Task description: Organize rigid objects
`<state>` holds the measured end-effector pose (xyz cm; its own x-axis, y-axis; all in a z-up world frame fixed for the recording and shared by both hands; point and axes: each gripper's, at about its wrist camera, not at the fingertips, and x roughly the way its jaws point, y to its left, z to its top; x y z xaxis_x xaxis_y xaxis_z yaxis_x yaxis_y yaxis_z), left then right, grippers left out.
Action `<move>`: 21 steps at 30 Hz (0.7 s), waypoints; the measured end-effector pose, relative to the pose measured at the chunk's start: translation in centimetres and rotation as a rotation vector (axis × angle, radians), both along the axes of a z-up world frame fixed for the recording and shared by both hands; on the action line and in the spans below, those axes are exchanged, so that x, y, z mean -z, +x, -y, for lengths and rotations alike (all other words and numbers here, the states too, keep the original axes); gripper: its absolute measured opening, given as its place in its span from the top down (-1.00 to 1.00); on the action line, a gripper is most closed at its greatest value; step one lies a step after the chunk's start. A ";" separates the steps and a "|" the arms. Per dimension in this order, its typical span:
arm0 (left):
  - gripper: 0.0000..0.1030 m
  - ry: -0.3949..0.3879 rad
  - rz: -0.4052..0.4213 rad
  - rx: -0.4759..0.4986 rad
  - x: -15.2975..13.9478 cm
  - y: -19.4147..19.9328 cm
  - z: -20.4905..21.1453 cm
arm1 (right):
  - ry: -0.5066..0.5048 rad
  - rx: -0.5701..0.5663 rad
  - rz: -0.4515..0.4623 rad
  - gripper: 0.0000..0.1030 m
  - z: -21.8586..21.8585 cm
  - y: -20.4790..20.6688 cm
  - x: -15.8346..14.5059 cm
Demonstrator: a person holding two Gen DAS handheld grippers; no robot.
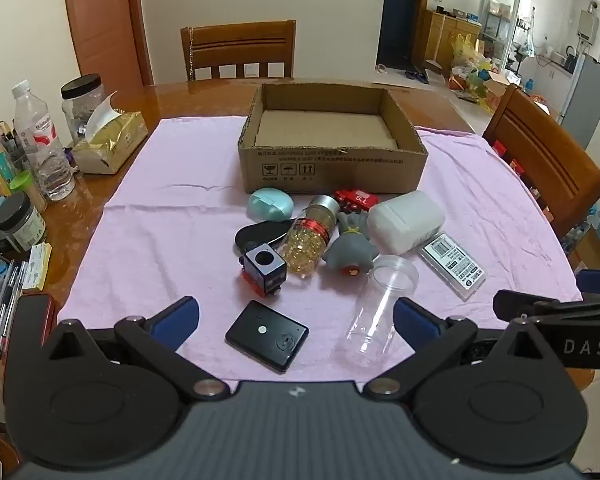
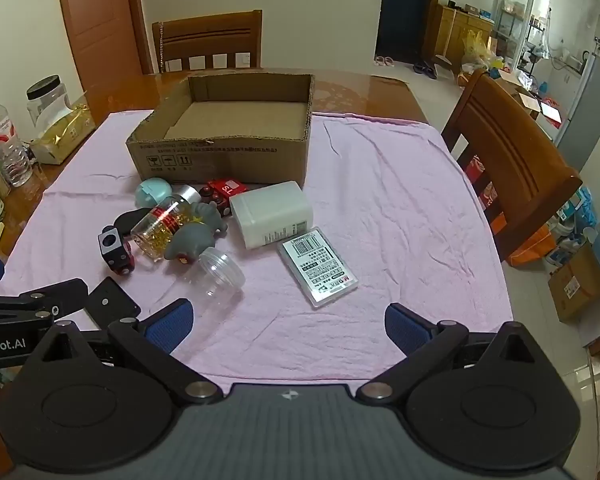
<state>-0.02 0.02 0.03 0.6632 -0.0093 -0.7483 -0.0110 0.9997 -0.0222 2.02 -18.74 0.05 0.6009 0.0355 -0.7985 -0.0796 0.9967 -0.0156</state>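
An open cardboard box (image 1: 332, 170) (image 2: 220, 160) stands empty on the pink cloth (image 1: 160, 232) (image 2: 400, 208). In front of it lie a teal case (image 1: 270, 202), a pill bottle (image 1: 310, 236), a red toy car (image 1: 356, 198), a grey shark toy (image 1: 350, 248), a white container (image 1: 406, 222) (image 2: 274, 214), a labelled flat case (image 1: 454, 266) (image 2: 318, 266), a clear jar (image 1: 380, 308) (image 2: 220, 274), a toy train (image 1: 264, 268) and a black flat device (image 1: 267, 335). My left gripper (image 1: 296, 320) is open near the device and jar. My right gripper (image 2: 288, 322) is open, empty, just before the flat case.
Bottles, jars, a gold tissue pack (image 1: 112, 142) and pens crowd the table's left edge. Wooden chairs stand at the far side (image 1: 240, 50) and the right side (image 2: 508, 160). Each gripper's side shows in the other's view.
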 end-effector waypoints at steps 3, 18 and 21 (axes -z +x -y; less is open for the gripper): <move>-0.98 0.003 -0.007 -0.002 0.0 0.0 0.0 | -0.001 -0.002 0.000 -1.00 0.0 -0.1 0.2; -0.98 0.010 -0.008 -0.004 -0.3 -0.3 0.1 | -0.014 -0.013 0.008 -1.00 -0.5 0.0 -0.3; -0.98 0.011 -0.007 -0.008 -0.5 -0.2 0.0 | -0.012 -0.015 0.010 -1.00 -0.5 0.0 -0.3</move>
<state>-0.26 -0.01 0.48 0.6580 0.0041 -0.7530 -0.0187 0.9998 -0.0109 2.05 -18.21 0.40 0.6082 0.0344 -0.7930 -0.0940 0.9952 -0.0289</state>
